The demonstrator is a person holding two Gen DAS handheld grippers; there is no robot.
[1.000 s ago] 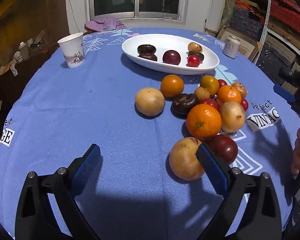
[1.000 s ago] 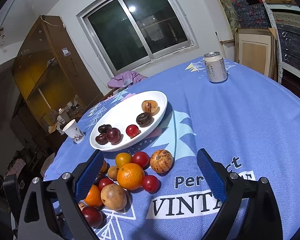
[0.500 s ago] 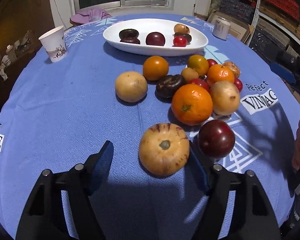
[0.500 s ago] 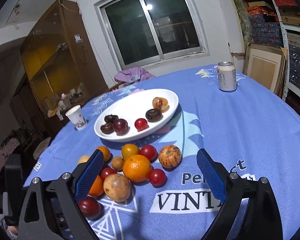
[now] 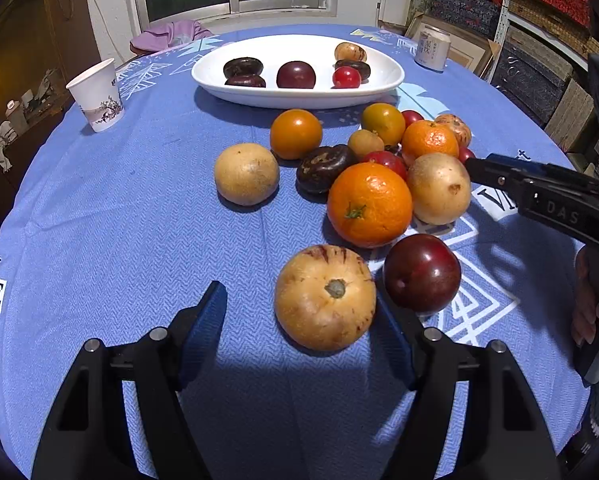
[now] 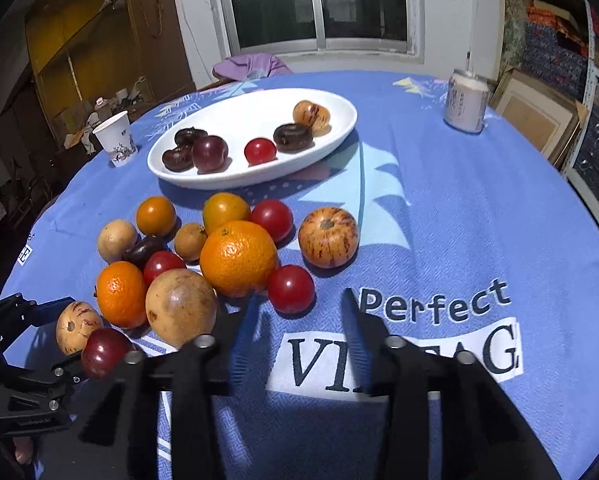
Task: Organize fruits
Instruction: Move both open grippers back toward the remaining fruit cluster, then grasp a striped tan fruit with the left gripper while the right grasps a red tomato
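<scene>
A white oval dish at the far side of the blue tablecloth holds several small fruits. A pile of loose fruit lies in front of it. My left gripper is open around a tan striped melon, its right pad beside the fruit and its left pad apart. A dark red plum lies just right of it. My right gripper is open, its fingers either side of a red tomato without touching it. A big orange lies beside that tomato.
A paper cup stands at the left, a drinks can at the far right. A second striped melon lies right of the pile. Shelves and boxes stand beyond the table's right edge, a cabinet to the left.
My left gripper has closed in around the striped melon and narrowed. My right gripper has dropped towards the table, moved up to the red tomato and narrowed its opening.
</scene>
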